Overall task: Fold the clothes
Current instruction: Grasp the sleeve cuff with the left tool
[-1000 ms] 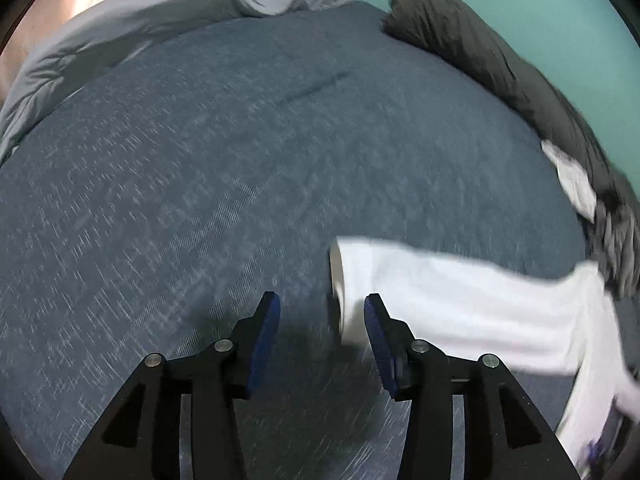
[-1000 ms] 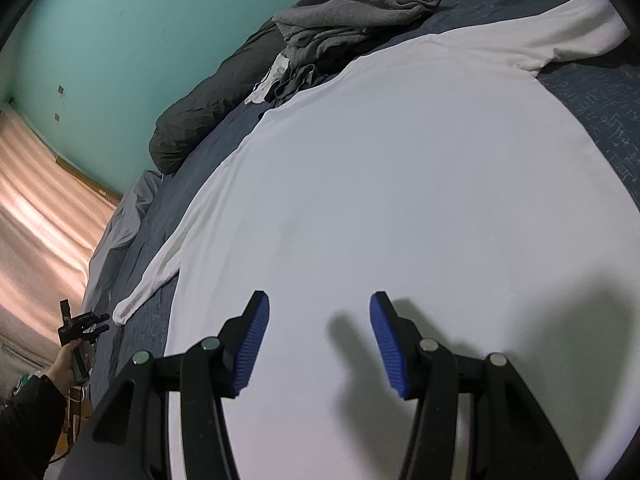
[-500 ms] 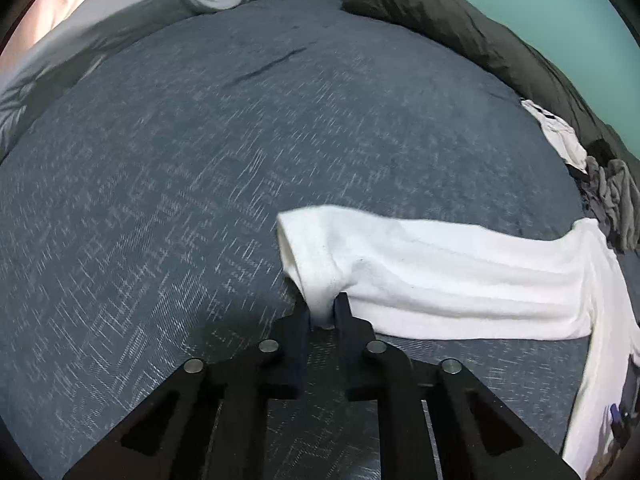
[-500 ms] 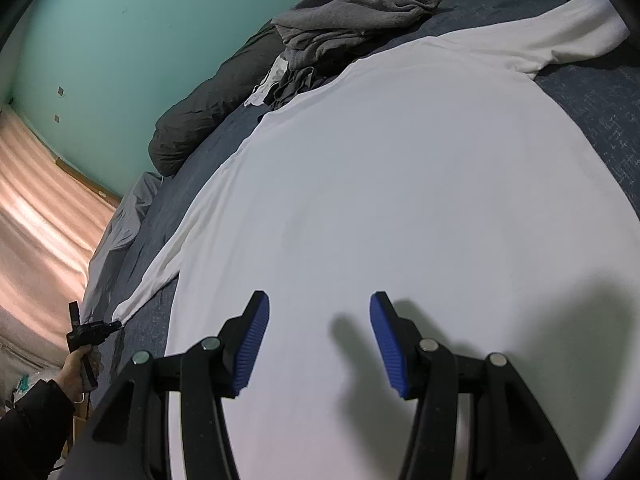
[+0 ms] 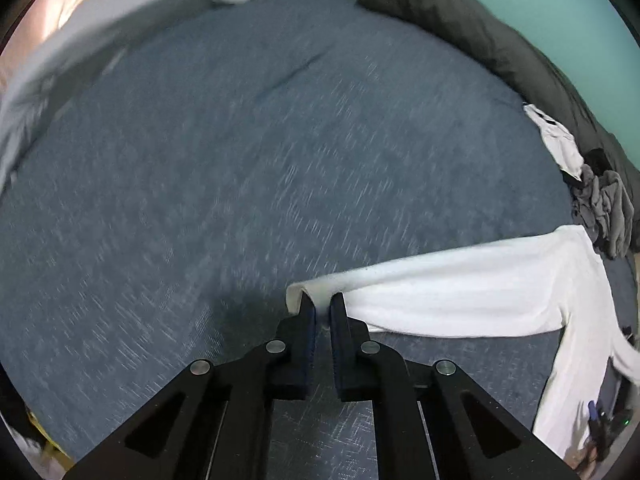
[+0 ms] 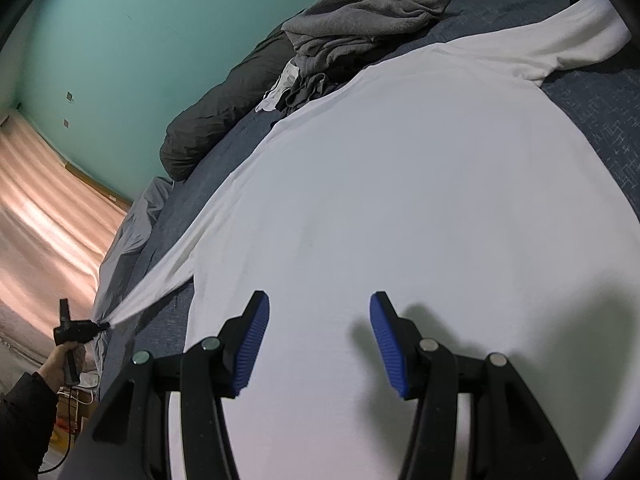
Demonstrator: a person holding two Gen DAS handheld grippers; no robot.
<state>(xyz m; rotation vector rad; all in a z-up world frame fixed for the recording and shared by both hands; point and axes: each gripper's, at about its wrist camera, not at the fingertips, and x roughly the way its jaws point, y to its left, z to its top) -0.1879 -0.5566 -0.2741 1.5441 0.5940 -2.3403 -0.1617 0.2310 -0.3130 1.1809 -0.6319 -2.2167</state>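
Observation:
A white long-sleeved shirt (image 6: 400, 216) lies spread flat on the blue bed cover (image 6: 592, 104). My left gripper (image 5: 323, 308) is shut on the cuff of the shirt's sleeve (image 5: 460, 292) and holds it pulled out straight, just above the cover. In the right wrist view the left gripper (image 6: 100, 325) shows far left, with the sleeve (image 6: 160, 284) stretched taut to it. My right gripper (image 6: 318, 316) is open and empty, just above the shirt's body.
A heap of grey clothes (image 6: 360, 28) and a dark duvet roll (image 6: 224, 116) lie along the teal wall. A light grey sheet (image 5: 100, 24) lies at the bed's far edge. Bare blue cover (image 5: 240, 160) spreads ahead of the left gripper.
My left gripper closed on the sleeve cuff and pulled it outward and up, stretching the sleeve taut. My right gripper has stayed open over the shirt's body.

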